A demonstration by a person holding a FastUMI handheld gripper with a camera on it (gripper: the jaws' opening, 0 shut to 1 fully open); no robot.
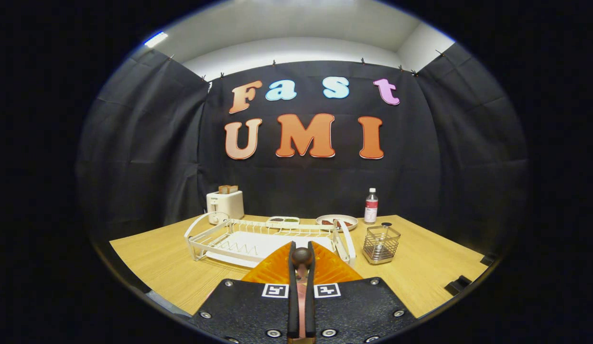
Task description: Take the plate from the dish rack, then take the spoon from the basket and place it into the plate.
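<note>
I have the gripper (301,260) clamped on the spoon (301,286), its long axis running between the fingers with the round end forward, directly over the orange plate (272,272) below, so the drop is straight down.

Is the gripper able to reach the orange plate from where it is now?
Probably yes: the gripper, fingers shut on the spoon, is right at the orange plate, with nothing between.

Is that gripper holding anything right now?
Yes, the gripper has both fingers closed on the spoon, whose rounded dark end sticks up between them, above the orange plate and before the dish rack.
</note>
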